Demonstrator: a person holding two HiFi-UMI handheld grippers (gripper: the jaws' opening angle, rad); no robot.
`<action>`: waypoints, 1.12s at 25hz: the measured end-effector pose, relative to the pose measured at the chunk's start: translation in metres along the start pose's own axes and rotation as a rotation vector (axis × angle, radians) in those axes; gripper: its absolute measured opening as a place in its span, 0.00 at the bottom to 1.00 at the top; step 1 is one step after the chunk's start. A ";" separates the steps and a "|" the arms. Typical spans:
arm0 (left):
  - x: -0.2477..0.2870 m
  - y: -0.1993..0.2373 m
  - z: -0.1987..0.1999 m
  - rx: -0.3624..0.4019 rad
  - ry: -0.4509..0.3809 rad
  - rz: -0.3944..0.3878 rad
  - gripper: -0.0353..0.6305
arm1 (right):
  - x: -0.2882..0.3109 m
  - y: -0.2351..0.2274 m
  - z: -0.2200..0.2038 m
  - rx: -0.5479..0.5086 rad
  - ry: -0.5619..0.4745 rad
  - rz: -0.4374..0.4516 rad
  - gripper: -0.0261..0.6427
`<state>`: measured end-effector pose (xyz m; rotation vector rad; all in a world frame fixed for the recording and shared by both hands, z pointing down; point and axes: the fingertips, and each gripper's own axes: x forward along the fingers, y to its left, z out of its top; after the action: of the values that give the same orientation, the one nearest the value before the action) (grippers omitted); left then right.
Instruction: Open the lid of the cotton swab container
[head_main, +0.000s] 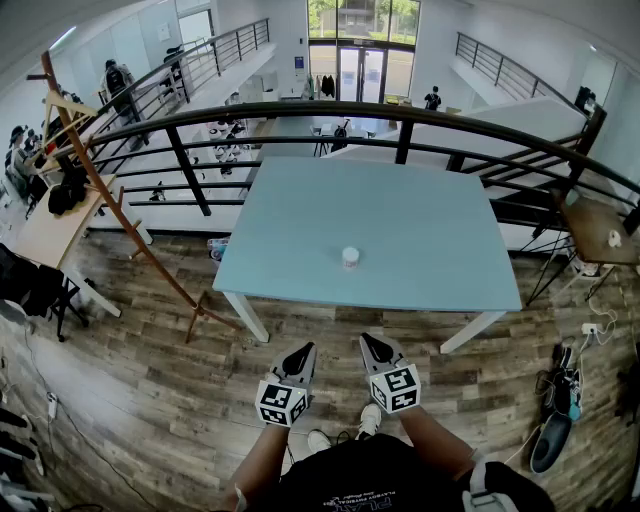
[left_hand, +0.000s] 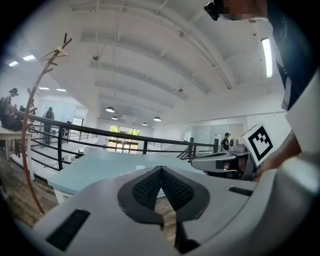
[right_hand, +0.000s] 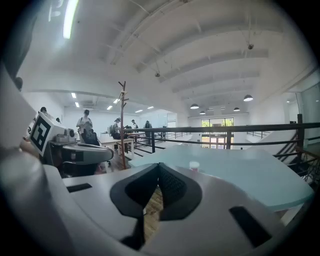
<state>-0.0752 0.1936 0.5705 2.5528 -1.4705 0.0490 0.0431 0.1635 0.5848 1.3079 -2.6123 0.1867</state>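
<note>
Standing back from the pale blue bench (head_main: 400, 215), the person (head_main: 370, 480) has not yet touched anything; this looks like the approach step. The bench is bare but for one small thing a little short of its middle. Both tools are held low before the body, short of the bench's near edge and above the wooden floor (head_main: 150, 400). The left gripper (head_main: 300, 352) has its jaws closed together with nothing between them, and the right gripper (head_main: 372, 346) is the same (each gripper's own view shows the dark pads (left_hand: 145, 187) meeting at the tips, floorboards behind). The cotton swab container (head_main: 350, 257), a small white tub, stands upright on the bench, well apart from both grippers; its lid (head_main: 350, 252) seems to be on, though it is too small to be sure. The next move, I judge, calls for bringing both grippers forward over the bench and parting the jaws: one to steady the tub's body, the other to take the lid.
</note>
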 end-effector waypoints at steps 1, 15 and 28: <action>0.000 0.001 -0.001 0.000 0.002 0.001 0.07 | 0.000 0.000 0.000 0.000 0.000 -0.001 0.07; -0.005 0.009 0.001 0.001 -0.005 -0.008 0.07 | 0.002 0.010 0.002 -0.002 -0.010 -0.006 0.07; -0.024 0.018 0.005 0.014 -0.027 -0.041 0.07 | 0.001 0.032 0.003 0.033 -0.035 -0.015 0.07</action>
<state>-0.1028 0.2043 0.5655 2.6038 -1.4318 0.0196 0.0166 0.1814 0.5810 1.3533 -2.6379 0.2076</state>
